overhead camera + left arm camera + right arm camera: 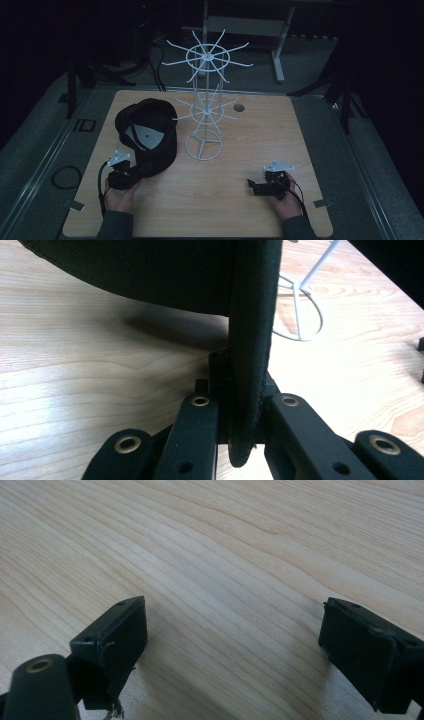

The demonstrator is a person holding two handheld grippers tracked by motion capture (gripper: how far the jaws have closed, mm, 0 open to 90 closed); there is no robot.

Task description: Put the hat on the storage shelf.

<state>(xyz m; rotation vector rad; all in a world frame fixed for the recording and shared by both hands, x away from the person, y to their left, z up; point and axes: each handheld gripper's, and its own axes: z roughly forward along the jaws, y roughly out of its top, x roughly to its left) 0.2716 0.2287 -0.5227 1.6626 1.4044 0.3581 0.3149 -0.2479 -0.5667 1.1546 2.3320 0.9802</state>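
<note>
A black cap (150,132) lies on the left of the wooden table (240,145), its inside and a pale lining label facing up. My left gripper (131,172) sits at the cap's near edge, shut on the brim (247,365), which stands on edge between the jaws. A white wire hook stand (206,100) rises in the middle of the table, with two tiers of radial hooks and a round base (297,315). My right gripper (256,187) rests at the near right, open, with bare wood between its fingertips (115,640).
A small round grommet (238,107) is set into the table behind the stand. A coiled cable (66,176) lies on the dark floor to the left. A metal frame leg (279,55) stands behind the table.
</note>
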